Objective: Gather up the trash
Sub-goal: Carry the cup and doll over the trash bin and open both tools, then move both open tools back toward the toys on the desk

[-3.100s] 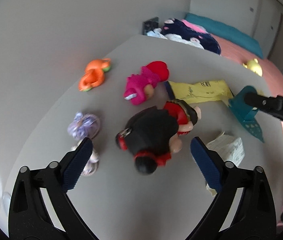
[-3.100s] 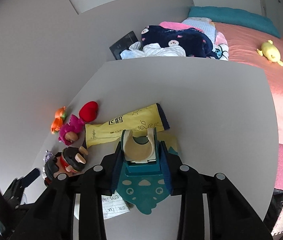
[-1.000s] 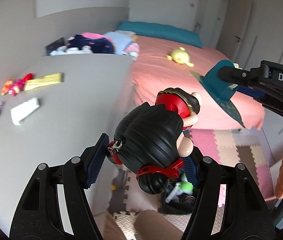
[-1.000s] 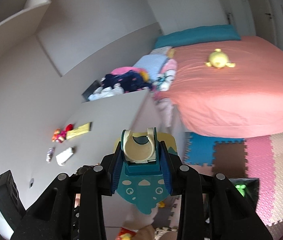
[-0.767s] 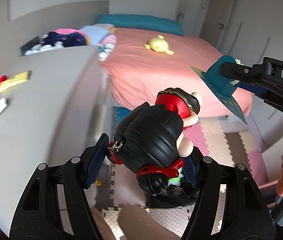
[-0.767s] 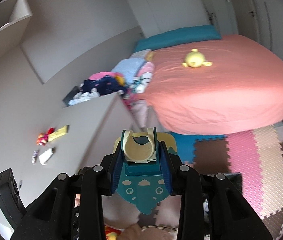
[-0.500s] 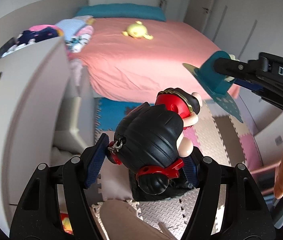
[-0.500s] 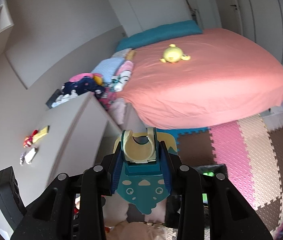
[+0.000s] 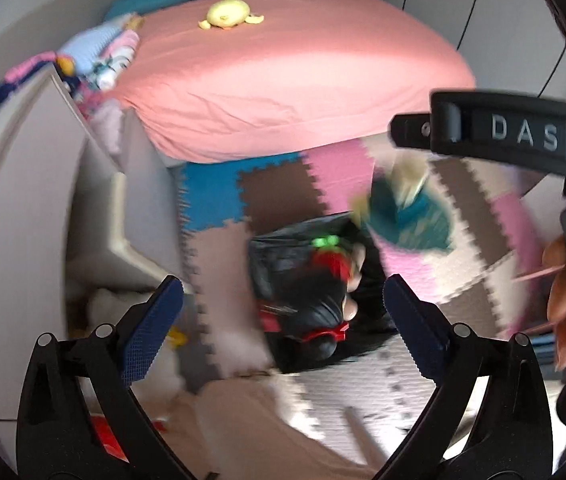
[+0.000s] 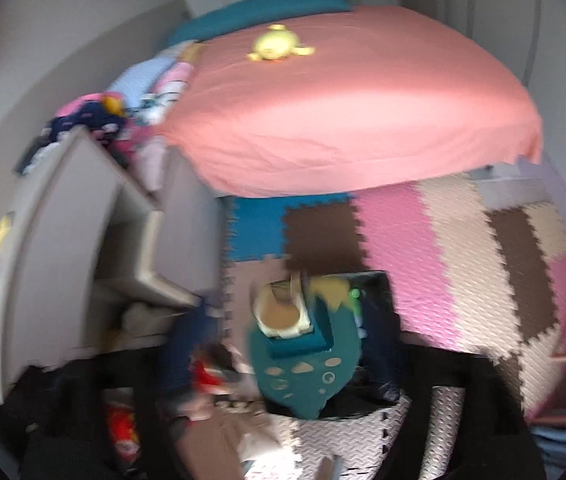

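Note:
My left gripper (image 9: pixel 283 312) is open and empty above a black trash bag (image 9: pixel 283 248) on the floor mats. The black-and-red doll (image 9: pixel 319 300) is blurred below the jaws, falling into the bag. The teal toy (image 9: pixel 403 216) is loose and blurred over the bag's right side. In the right wrist view my right gripper (image 10: pixel 283 344) is heavily blurred with its blue fingers (image 10: pixel 179 352) spread apart, and the teal toy (image 10: pixel 303 352) with its cream cup drops between them toward the bag (image 10: pixel 371 280).
A bed with a pink sheet (image 9: pixel 291 72) and a yellow plush (image 9: pixel 227 12) fills the back. The grey desk (image 9: pixel 23 184) stands at left, with a chair below. Coloured foam mats (image 10: pixel 463 260) cover the floor.
Both grippers swung from the desk to over the trash bag, then opened. The doll left the left jaws and the teal toy left the right jaws; both are falling.

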